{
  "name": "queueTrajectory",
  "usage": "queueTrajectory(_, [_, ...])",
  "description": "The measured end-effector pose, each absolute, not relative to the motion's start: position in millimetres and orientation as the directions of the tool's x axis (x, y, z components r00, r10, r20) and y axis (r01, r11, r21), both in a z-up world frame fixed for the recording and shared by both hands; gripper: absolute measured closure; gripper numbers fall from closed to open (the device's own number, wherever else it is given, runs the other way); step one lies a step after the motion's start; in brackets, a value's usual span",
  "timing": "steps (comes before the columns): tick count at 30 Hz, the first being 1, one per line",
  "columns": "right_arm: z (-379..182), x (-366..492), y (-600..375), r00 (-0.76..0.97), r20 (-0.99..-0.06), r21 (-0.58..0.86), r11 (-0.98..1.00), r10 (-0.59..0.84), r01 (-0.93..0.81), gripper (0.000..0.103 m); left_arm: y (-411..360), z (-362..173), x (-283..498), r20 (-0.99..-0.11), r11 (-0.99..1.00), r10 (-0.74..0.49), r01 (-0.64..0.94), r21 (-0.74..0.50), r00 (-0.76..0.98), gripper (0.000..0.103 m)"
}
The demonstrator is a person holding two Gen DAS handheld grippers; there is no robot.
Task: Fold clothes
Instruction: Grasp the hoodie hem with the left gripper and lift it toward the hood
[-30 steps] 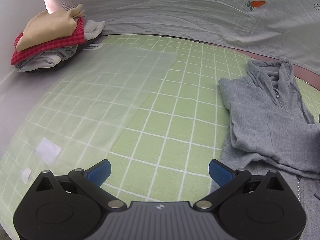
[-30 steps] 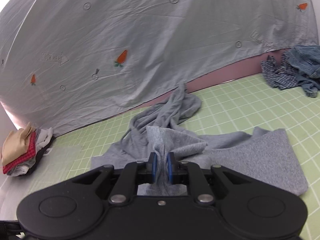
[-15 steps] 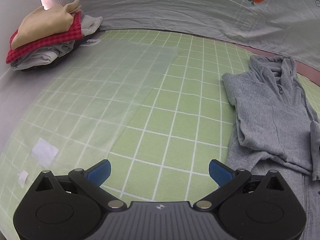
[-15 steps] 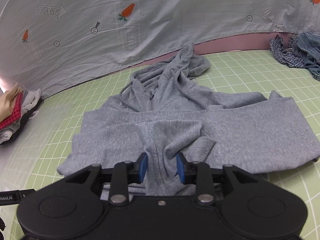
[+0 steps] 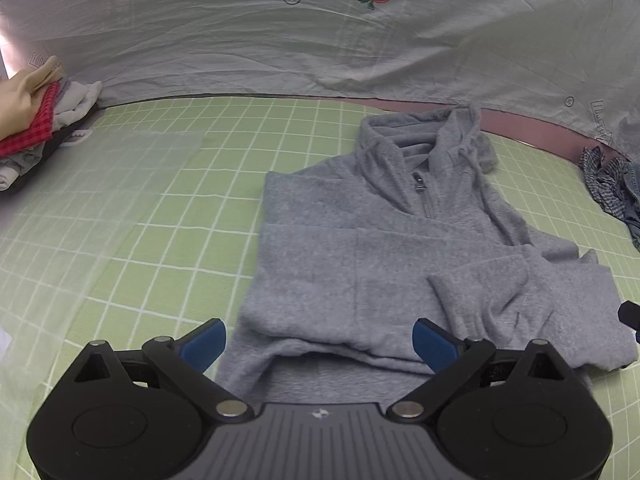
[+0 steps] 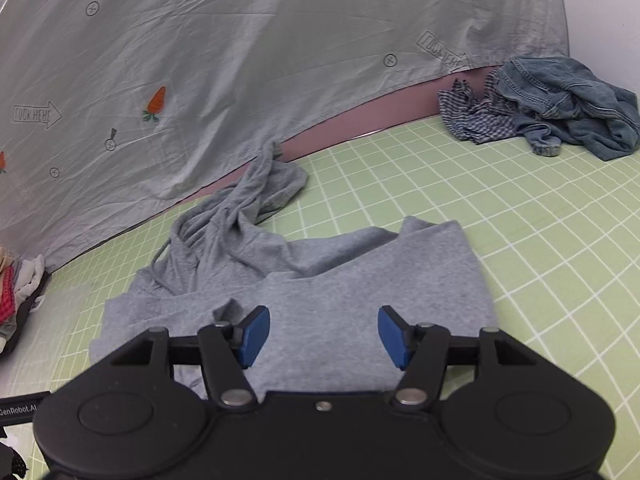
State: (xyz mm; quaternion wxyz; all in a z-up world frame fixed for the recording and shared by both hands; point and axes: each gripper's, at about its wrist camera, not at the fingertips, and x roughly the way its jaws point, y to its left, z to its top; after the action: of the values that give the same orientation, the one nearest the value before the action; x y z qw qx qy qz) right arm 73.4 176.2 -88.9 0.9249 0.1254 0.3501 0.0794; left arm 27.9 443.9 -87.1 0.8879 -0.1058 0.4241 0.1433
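A grey zip hoodie [image 5: 380,248] lies on the green grid mat [image 5: 192,240], hood toward the back, both sleeves folded across the body. It also shows in the right wrist view [image 6: 328,280]. My left gripper [image 5: 318,344] is open and empty, just above the hoodie's near left hem. My right gripper [image 6: 322,336] is open and empty above the hoodie's right side; its tip shows at the left wrist view's right edge [image 5: 628,314].
A stack of folded clothes [image 5: 28,120] sits at the back left, also in the right wrist view [image 6: 16,292]. A heap of denim and checked clothes [image 6: 552,104] lies at the back right. A grey carrot-print sheet [image 5: 320,28] hangs behind the mat.
My right gripper opened and let go of the grey sleeve, which now lies on the hoodie. My left gripper moved right, over the hoodie's hem, still open.
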Motion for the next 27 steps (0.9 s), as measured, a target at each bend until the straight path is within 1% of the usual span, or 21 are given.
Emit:
queueTrajectory(1, [-90, 74, 165, 0.741, -0.632, 0.289, 0.956, 0.228, -0.048, 0.042, 435, -88, 34, -0.783, 0.942, 0.149, -0.327, -0.073, 0.604, 0.013])
queueTrajectory(3, [-94, 76, 144, 0.738, -0.643, 0.278, 0.96, 0.207, -0.028, 0.042, 415, -91, 50, -0.784, 0.951, 0.123, -0.298, -0.082, 0.609, 0.022])
queueTrajectory(5, [-99, 79, 123, 0.732, -0.656, 0.258, 0.966, 0.181, -0.008, 0.042, 401, -97, 64, -0.791, 0.952, 0.097, -0.288, -0.104, 0.604, 0.027])
queueTrajectory(6, [-101, 80, 112, 0.729, -0.664, 0.248, 0.969, 0.168, 0.003, 0.042, 396, -101, 71, -0.8, 0.949, 0.076, -0.289, -0.125, 0.595, 0.032])
queueTrajectory(8, [-106, 84, 91, 0.721, -0.678, 0.238, 0.971, 0.146, 0.028, 0.042, 388, -111, 83, -0.821, 0.941, 0.038, -0.298, -0.164, 0.57, 0.034])
queueTrajectory(10, [-110, 88, 73, 0.716, -0.686, 0.237, 0.97, 0.129, 0.051, 0.042, 379, -117, 92, -0.835, 0.936, 0.048, -0.316, -0.154, 0.548, 0.036])
queueTrajectory(11, [-112, 91, 64, 0.714, -0.689, 0.235, 0.97, 0.123, 0.06, 0.042, 376, -118, 95, -0.837, 0.936, 0.06, -0.322, -0.142, 0.545, 0.039])
queueTrajectory(12, [-114, 94, 55, 0.712, -0.693, 0.234, 0.97, 0.117, 0.069, 0.042, 373, -119, 97, -0.835, 0.936, 0.071, -0.325, -0.132, 0.545, 0.049])
queueTrajectory(13, [-115, 96, 46, 0.71, -0.696, 0.233, 0.969, 0.111, 0.077, 0.042, 372, -118, 97, -0.834, 0.935, 0.071, -0.327, -0.135, 0.547, 0.056])
queueTrajectory(14, [-117, 99, 39, 0.709, -0.697, 0.233, 0.969, 0.108, 0.082, 0.042, 371, -117, 98, -0.833, 0.934, 0.069, -0.33, -0.14, 0.549, 0.073])
queueTrajectory(15, [-118, 101, 33, 0.708, -0.698, 0.233, 0.969, 0.104, 0.087, 0.042, 370, -116, 99, -0.831, 0.934, 0.072, -0.329, -0.137, 0.551, 0.08])
queueTrajectory(16, [-119, 103, 28, 0.709, -0.698, 0.233, 0.968, 0.101, 0.092, 0.042, 369, -114, 99, -0.829, 0.936, 0.077, -0.326, -0.13, 0.553, 0.09])
queueTrajectory(18, [-120, 106, 20, 0.711, -0.697, 0.236, 0.966, 0.096, 0.101, 0.042, 369, -109, 100, -0.825, 0.944, 0.076, -0.306, -0.12, 0.561, 0.093])
queueTrajectory(22, [-121, 107, 16, 0.716, -0.692, 0.248, 0.962, 0.093, 0.115, 0.042, 379, -87, 94, -0.789, 0.938, 0.082, -0.314, -0.145, 0.61, 0.094])
queueTrajectory(27, [-121, 102, 29, 0.714, -0.694, 0.249, 0.961, 0.093, 0.117, 0.042, 405, -52, 83, -0.721, 0.934, 0.09, -0.309, -0.178, 0.687, 0.094])
